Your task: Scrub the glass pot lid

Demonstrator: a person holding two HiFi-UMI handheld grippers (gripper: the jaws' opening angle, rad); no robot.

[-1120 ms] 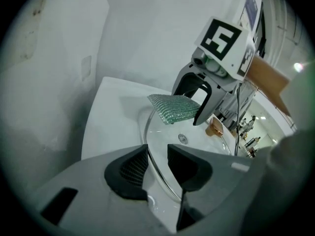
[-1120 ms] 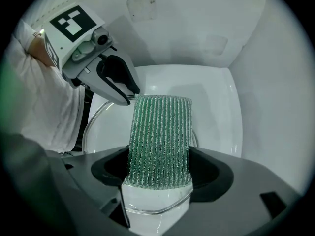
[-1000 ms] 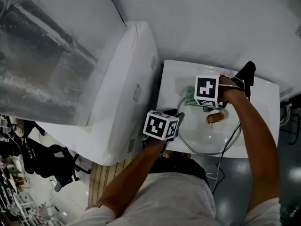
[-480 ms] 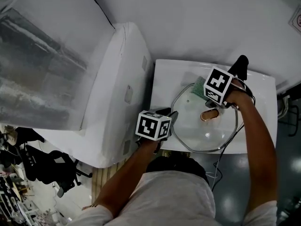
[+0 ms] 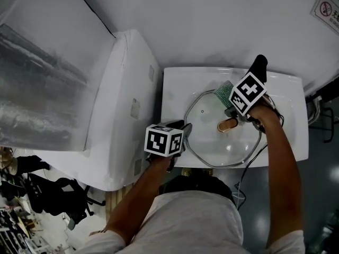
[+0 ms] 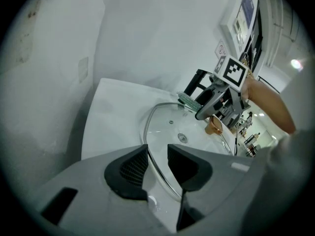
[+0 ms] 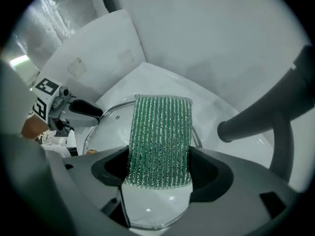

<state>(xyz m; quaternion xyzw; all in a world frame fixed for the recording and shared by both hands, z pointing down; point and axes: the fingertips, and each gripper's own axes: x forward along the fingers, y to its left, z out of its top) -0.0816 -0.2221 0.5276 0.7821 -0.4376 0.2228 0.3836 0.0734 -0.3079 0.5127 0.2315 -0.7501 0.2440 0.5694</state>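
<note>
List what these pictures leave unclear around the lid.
- Left gripper: whether its jaws press the glass lid's rim; left gripper view, contact too fine to tell.
- Green scouring pad: whether it touches the glass; head view, the right gripper covers most of it.
- Wall sign: head view, cut by the edge, too small to read.

The lid is clear glass with a silvery metal rim and a tan knob. The sink is white, and the tap at its far side is black. The scrub pad is green with glittering lengthwise ribs. The left gripper and right gripper are grey with black pads, and each carries a white cube with black square markers. On the far right wall, a sign is white and red. The person's shirt is pale grey.
</note>
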